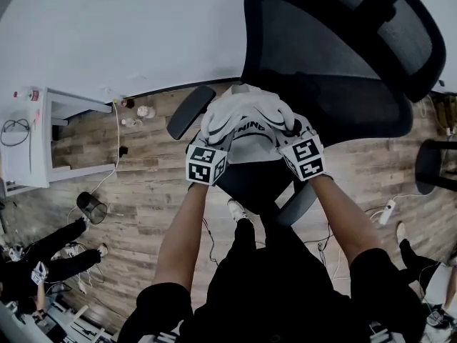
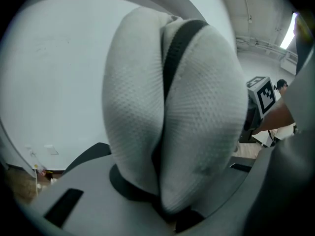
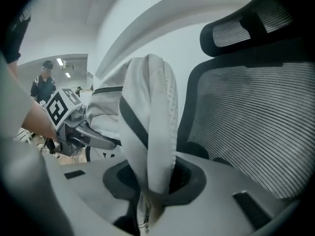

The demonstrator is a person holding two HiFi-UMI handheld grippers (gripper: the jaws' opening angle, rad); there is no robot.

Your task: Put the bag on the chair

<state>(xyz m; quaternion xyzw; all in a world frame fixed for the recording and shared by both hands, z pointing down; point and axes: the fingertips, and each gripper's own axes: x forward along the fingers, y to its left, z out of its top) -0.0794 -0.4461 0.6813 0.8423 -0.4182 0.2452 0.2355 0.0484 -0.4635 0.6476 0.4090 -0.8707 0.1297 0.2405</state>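
A white bag (image 1: 246, 120) with black trim hangs over the seat of a black mesh office chair (image 1: 335, 56). My left gripper (image 1: 208, 156) is shut on the bag's left side, where a bulging white mesh fold (image 2: 172, 122) is pinched between the jaws. My right gripper (image 1: 300, 145) is shut on the bag's right side, with a thin white fold and black strap (image 3: 147, 132) clamped between its jaws. The chair's backrest (image 3: 256, 127) rises just right of that fold. Whether the bag's underside touches the seat is hidden.
The chair's left armrest (image 1: 189, 111) and right armrest (image 1: 298, 204) flank the seat. A white desk (image 1: 28, 134) stands at the left by the wall, with a dark bin (image 1: 91, 207) on the wood floor. A second chair (image 1: 435, 163) is at the right edge. People stand in the background.
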